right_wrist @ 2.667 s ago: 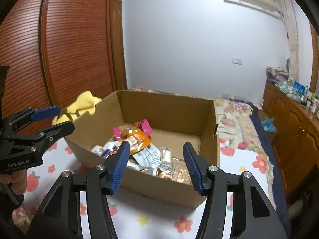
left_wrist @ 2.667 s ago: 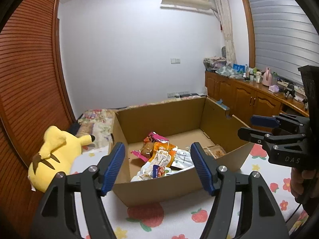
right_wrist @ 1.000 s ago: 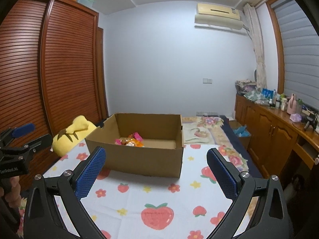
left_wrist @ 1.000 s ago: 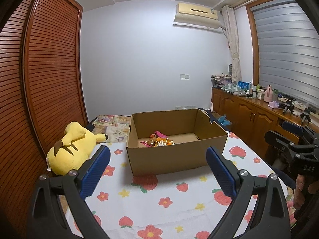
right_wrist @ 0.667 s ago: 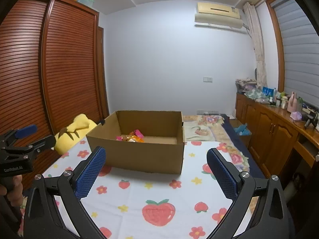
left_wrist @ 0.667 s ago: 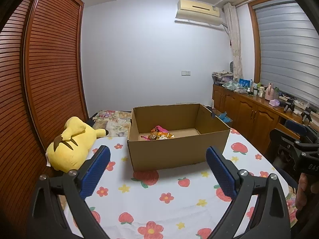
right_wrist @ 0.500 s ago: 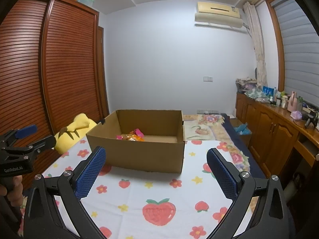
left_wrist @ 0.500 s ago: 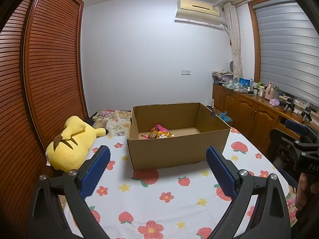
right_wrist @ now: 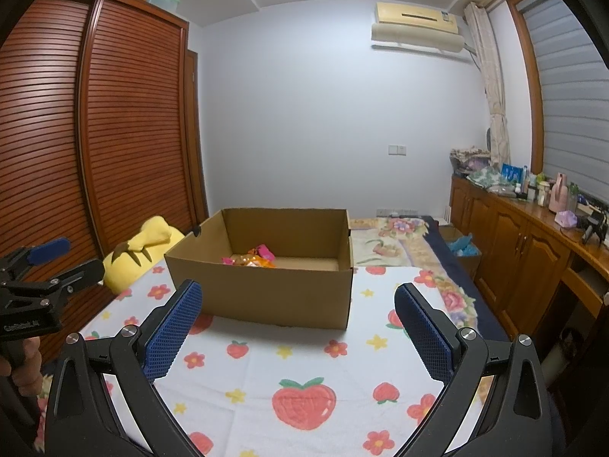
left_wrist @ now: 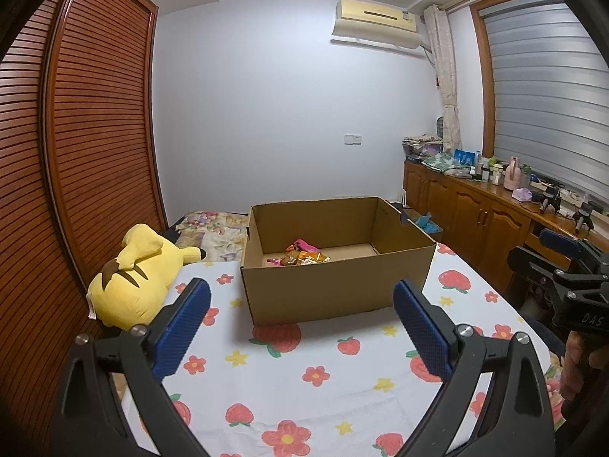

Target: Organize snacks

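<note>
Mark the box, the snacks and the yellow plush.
box [left_wrist: 335, 289], left wrist view, on the near outer wall.
snacks [left_wrist: 302, 255], left wrist view, on the middle of the pile inside the box.
yellow plush [left_wrist: 133, 278], left wrist view, on its back, left of the box.

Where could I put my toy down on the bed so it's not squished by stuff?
The flowered sheet in front of the cardboard box is bare. So is the strip right of the box. It's crowded by the yellow plush, and inside the box, where the snacks pile up.
</note>
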Demonstrator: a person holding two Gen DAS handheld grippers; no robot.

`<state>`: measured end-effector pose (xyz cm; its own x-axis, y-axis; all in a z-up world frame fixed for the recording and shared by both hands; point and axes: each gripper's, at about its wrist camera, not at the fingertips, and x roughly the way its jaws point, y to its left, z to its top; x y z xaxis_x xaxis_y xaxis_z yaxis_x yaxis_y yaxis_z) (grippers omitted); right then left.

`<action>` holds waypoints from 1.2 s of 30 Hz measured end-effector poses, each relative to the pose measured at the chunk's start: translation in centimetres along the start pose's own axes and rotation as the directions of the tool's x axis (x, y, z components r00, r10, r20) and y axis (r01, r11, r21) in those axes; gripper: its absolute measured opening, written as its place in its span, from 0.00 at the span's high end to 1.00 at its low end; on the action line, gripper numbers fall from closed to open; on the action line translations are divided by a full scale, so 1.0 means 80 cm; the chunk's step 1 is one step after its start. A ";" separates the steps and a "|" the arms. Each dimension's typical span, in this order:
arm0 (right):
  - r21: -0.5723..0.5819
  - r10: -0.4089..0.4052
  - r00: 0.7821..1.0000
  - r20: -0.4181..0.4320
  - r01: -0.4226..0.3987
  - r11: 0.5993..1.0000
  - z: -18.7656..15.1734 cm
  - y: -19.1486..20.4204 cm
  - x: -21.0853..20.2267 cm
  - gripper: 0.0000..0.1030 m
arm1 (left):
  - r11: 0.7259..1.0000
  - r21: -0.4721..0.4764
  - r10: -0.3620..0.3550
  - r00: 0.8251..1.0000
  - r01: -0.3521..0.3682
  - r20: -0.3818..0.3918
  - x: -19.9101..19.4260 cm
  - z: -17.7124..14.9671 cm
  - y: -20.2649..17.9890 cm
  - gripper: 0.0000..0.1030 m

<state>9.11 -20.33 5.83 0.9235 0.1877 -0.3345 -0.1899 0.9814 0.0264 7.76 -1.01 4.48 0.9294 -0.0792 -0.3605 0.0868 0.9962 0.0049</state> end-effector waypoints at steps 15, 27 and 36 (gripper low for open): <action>0.000 0.001 1.000 0.001 -0.001 1.000 0.000 0.000 0.001 0.00 | 1.000 0.000 -0.003 1.000 0.003 0.001 -0.001 0.001 -0.001 0.05; 0.001 0.001 1.000 0.002 -0.001 1.000 0.000 0.000 0.001 0.00 | 1.000 0.003 0.002 1.000 -0.002 0.001 -0.002 0.000 -0.002 0.05; 0.001 0.001 1.000 0.001 -0.001 1.000 0.000 -0.001 0.001 0.00 | 1.000 0.004 0.000 1.000 0.000 0.001 -0.002 0.000 -0.003 0.05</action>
<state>9.16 -20.36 5.78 0.9237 0.1887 -0.3333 -0.1904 0.9813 0.0277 7.59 -1.24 4.51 0.9296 -0.0791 -0.3599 0.0880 0.9961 0.0083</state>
